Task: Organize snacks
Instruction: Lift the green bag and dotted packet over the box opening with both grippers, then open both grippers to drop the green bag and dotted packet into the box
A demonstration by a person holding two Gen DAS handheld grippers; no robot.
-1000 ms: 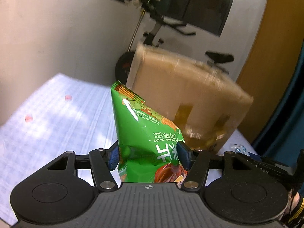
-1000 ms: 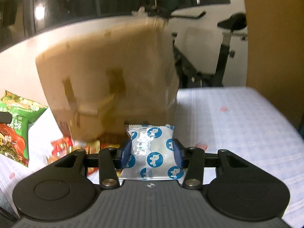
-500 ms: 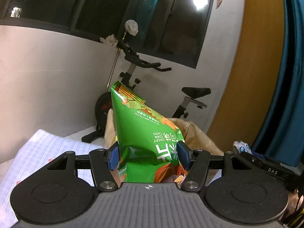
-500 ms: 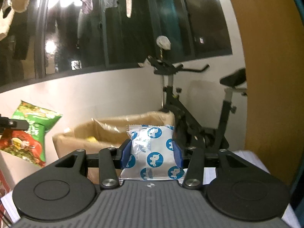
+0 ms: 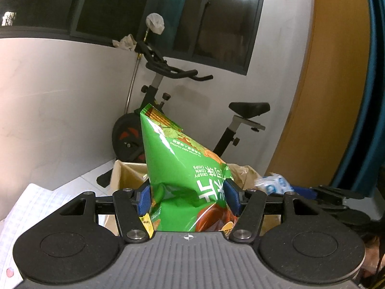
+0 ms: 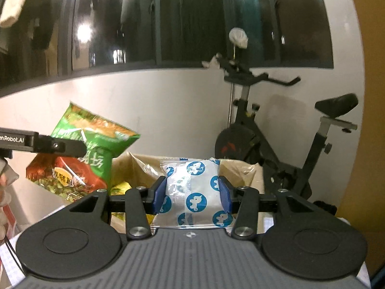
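Pointing up-forward: chip bag point(image 5: 182, 173) | long axis along left claw point(image 5: 187, 198)

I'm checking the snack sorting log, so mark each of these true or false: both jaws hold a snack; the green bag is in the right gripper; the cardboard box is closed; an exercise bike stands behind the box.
1. Both jaws hold a snack: true.
2. The green crisp corn chips bag is in the right gripper: false; the left gripper holds it, the right holds a white packet with blue dots.
3. The brown cardboard box is closed: false; it is open.
4. A black exercise bike stands behind the box: true.
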